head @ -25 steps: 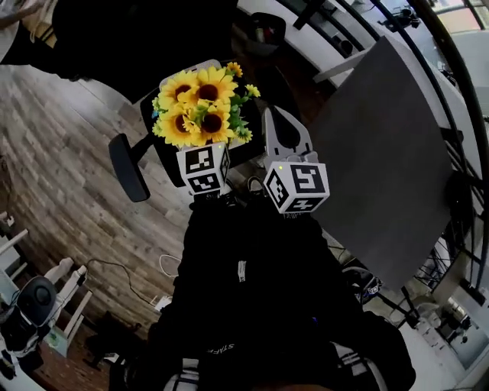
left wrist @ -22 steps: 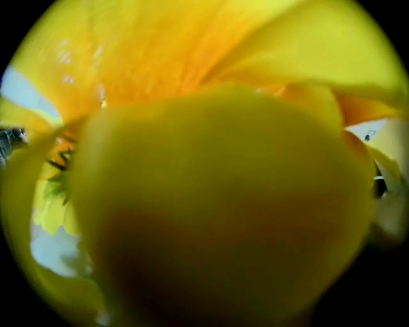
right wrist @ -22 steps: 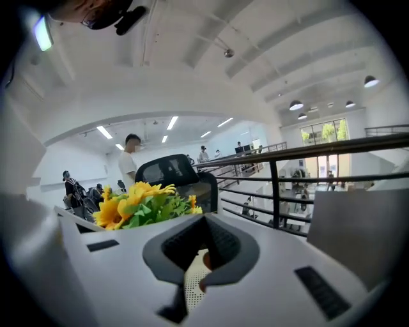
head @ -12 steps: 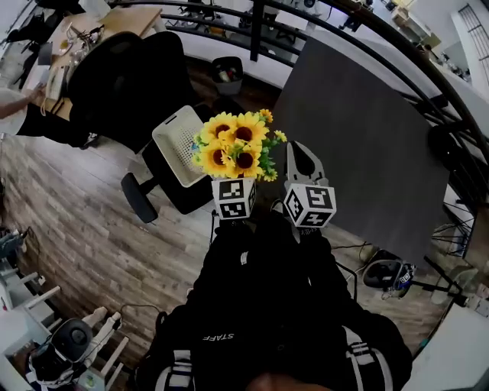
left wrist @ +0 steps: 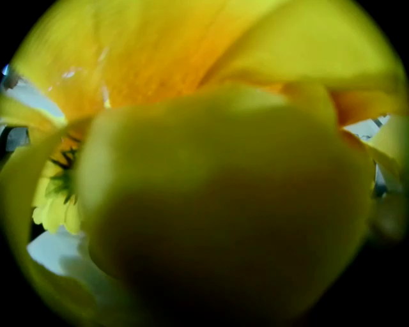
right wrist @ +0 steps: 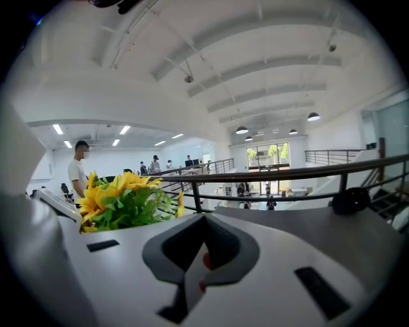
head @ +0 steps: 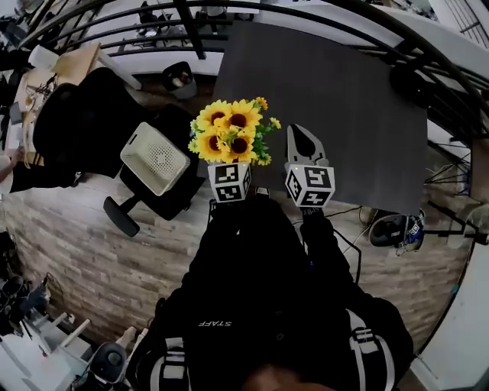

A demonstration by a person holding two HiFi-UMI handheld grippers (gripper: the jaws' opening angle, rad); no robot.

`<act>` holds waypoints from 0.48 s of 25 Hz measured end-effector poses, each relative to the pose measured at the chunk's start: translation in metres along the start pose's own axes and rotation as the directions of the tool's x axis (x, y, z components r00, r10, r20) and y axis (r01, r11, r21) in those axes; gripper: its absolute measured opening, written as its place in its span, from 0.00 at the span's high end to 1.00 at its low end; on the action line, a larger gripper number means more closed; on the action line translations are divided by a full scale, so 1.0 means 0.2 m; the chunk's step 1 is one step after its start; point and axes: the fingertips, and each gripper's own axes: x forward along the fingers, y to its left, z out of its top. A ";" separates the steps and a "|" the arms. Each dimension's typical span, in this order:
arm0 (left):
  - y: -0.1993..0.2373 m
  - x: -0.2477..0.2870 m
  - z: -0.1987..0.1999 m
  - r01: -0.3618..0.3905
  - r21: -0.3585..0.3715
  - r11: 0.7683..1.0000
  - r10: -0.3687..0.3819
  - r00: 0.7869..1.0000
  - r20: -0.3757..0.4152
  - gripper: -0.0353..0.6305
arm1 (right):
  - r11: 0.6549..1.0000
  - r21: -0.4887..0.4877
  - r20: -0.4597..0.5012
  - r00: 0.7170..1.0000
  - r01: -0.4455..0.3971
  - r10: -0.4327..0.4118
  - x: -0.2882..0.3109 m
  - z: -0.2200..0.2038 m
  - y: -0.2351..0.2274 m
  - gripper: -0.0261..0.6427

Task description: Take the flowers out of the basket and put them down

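Observation:
A bunch of yellow sunflowers point(head: 231, 131) with green leaves stands up out of my left gripper point(head: 231, 158), which is shut on its stems and holds it in the air at the near edge of the grey table point(head: 344, 84). Petals point(left wrist: 211, 191) press against the left gripper view and hide the jaws. My right gripper point(head: 304, 131) is beside the bunch on its right, shut and holding nothing. In the right gripper view the jaws point(right wrist: 203, 220) meet, with the sunflowers point(right wrist: 121, 204) to their left. No basket shows in any view.
An office chair with a white perforated back point(head: 155, 159) stands to the left of the flowers on the wood floor. A black railing point(head: 153, 15) runs behind the table, with a bin point(head: 181, 76) near it. Cables and a bag point(head: 397, 229) lie under the table's right side.
The head view has swung round, so the grey table now lies straight ahead instead of off to the right. Both grippers have kept their places, the flowers still in the left one.

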 end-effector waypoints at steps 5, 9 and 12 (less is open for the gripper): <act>-0.20 0.19 -0.14 0.061 0.017 0.998 -0.060 0.998 -0.036 0.14 | 0.997 0.013 -0.014 0.997 0.074 -0.074 -0.02 -0.11 -0.27 0.94; -0.37 0.29 -0.24 0.091 0.024 0.996 -0.089 0.993 -0.077 0.14 | 0.992 0.035 -0.034 0.992 0.119 -0.117 -0.07 -0.19 -0.47 0.94; -0.48 0.37 -0.30 0.103 0.027 0.994 -0.100 0.990 -0.098 0.14 | 0.991 0.047 -0.051 0.991 0.124 -0.121 -0.08 -0.23 -0.60 0.94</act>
